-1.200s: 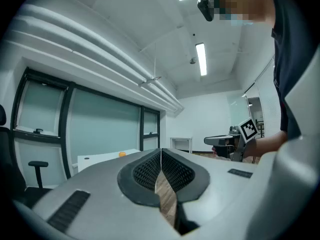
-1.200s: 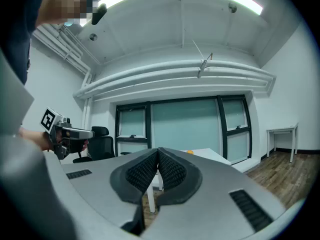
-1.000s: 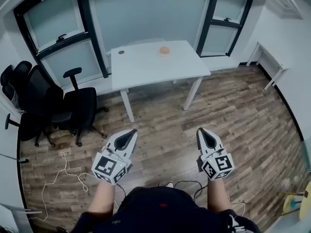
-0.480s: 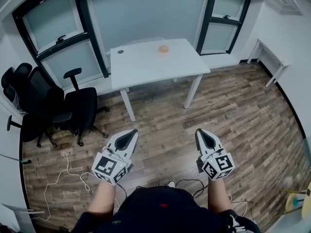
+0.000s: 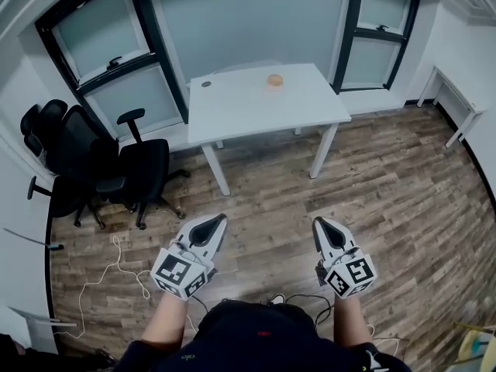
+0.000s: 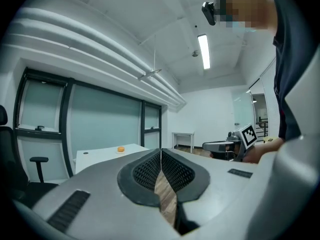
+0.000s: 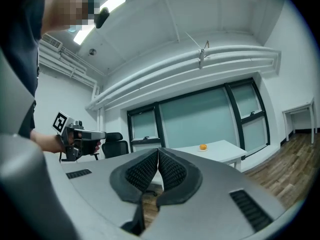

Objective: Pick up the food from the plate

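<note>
Chairs (image 5: 93,161), black office ones on castors, crowd together by the left wall under a dark-framed window (image 5: 101,53). A pale cable (image 5: 118,246) trails over the wooden floor (image 5: 263,184) in front of them.

The left gripper (image 5: 213,222) is held low in front of the person and points toward the desk (image 5: 256,111). In its own view the ribbed pads meet edge to edge, with nothing caught between them.

The white desk stands against the far wall, well apart from both grippers, with only bare floorboards between. A small dark disc (image 5: 205,84) lies near the desk's far left corner.

The food (image 5: 274,79), a small orange lump, sits on a pale plate (image 5: 274,88) close to the desk's far edge, about midway along it. It is untouched and shows in both gripper views as a distant orange dot.

The right gripper (image 5: 322,227) is level with the left one and also pressed shut on nothing. A narrow white side table (image 5: 457,99) stands by the right wall.
</note>
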### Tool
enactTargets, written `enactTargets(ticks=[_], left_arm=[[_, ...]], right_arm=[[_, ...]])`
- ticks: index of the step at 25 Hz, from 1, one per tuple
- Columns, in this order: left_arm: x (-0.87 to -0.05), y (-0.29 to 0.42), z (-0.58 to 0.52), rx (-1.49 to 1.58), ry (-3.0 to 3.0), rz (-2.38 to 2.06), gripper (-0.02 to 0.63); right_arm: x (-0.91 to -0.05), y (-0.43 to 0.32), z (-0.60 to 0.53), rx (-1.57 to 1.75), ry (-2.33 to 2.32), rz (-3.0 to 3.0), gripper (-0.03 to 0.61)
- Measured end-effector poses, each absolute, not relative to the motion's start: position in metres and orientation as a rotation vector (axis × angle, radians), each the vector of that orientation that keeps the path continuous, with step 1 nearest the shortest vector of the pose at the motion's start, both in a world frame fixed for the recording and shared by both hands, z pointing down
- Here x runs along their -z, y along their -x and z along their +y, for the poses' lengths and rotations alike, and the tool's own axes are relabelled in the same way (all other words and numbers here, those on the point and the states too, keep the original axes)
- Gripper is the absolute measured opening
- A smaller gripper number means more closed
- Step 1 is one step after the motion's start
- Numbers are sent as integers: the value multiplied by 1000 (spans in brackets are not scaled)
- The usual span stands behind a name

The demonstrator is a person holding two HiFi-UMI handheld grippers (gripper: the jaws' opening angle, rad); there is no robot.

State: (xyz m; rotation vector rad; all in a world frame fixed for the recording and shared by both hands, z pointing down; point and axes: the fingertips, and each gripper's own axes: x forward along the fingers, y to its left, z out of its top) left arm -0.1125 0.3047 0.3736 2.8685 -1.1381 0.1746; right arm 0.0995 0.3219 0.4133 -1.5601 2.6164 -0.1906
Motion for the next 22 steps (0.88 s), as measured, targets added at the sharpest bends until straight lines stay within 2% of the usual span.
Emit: enactTargets(ticks=[10,22], left_arm=[[-397,57,290,-213,-2866,-1089,23],[-402,37,183,-112,-2888,-1048,23]], right_arm=[[-447,-153,312,261,1566,2595,25],[-439,-178,249,185,1677,2569,23]])
